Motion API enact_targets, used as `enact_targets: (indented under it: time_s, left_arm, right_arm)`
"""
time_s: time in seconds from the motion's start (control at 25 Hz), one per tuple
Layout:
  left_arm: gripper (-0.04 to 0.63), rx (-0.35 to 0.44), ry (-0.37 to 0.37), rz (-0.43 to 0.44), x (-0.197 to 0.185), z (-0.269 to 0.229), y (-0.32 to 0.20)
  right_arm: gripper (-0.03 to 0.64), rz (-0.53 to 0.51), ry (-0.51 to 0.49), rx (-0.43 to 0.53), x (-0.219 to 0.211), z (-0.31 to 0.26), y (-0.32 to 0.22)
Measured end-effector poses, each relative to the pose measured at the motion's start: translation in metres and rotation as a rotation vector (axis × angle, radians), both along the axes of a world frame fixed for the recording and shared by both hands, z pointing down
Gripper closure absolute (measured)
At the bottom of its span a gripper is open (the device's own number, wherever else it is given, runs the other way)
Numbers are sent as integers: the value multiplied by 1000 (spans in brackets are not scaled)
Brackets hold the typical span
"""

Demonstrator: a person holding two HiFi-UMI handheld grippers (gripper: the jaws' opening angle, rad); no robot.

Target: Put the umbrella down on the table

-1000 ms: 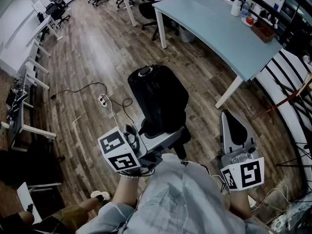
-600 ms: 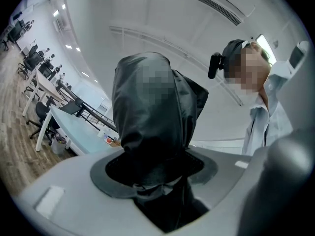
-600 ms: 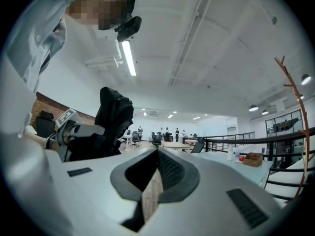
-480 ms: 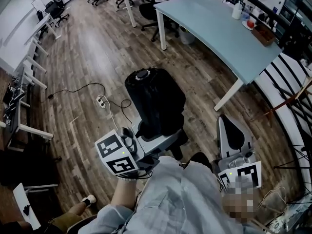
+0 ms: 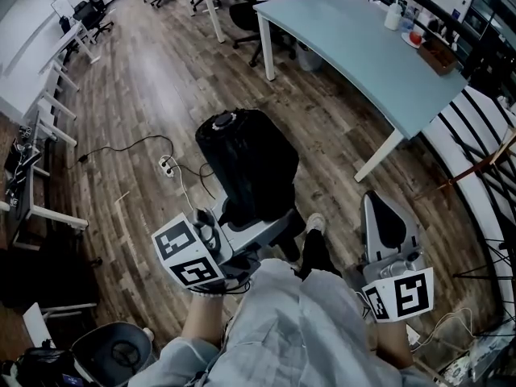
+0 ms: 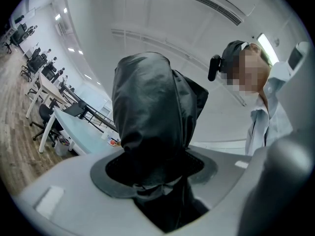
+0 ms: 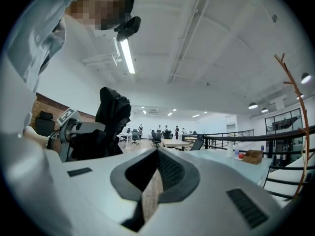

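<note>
A folded black umbrella (image 5: 246,156) in its sleeve stands upright over the wooden floor, held near its lower end. My left gripper (image 5: 260,216) is shut on it; in the left gripper view the umbrella (image 6: 152,112) fills the gap of that left gripper (image 6: 157,181). My right gripper (image 5: 384,206) is at the right, apart from the umbrella, shut with nothing in it. The right gripper view shows the right gripper (image 7: 157,156) with jaws together and the umbrella (image 7: 113,112) off to the left. The light blue table (image 5: 355,47) stands ahead to the upper right.
A bottle (image 5: 393,12) and a brown tray (image 5: 435,51) sit at the table's far end. A power strip (image 5: 169,166) with cables lies on the floor to the left. A black railing (image 5: 476,135) runs along the right. Office chairs (image 5: 258,10) stand behind the table.
The umbrella and left gripper have shifted slightly left in the head view. A foot has come into sight below the umbrella, and a round grey object has appeared at the bottom left.
</note>
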State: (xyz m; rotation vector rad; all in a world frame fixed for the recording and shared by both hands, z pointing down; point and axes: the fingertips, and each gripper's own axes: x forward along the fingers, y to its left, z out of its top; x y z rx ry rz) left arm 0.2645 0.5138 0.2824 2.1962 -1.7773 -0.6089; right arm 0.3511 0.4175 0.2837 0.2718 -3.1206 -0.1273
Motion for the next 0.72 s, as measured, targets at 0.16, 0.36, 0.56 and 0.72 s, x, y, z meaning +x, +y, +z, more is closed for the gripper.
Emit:
enact_targets:
  time_s: [0.16, 0.36, 0.56, 0.72]
  left_arm:
    - [339, 12, 0, -16, -4, 2, -5]
    - [339, 4, -5, -52, -20, 3, -14]
    - [339, 0, 4, -89, -49, -3, -34]
    - [339, 0, 8, -107, -68, -3, -50]
  right_arm:
    - [621, -23, -2, 2, -6, 7, -7]
    - [621, -71, -7, -6, -33, 10, -19]
    - [621, -114, -20, -16, -70, 1, -39]
    - [621, -130, -26, -23, -93, 3, -59]
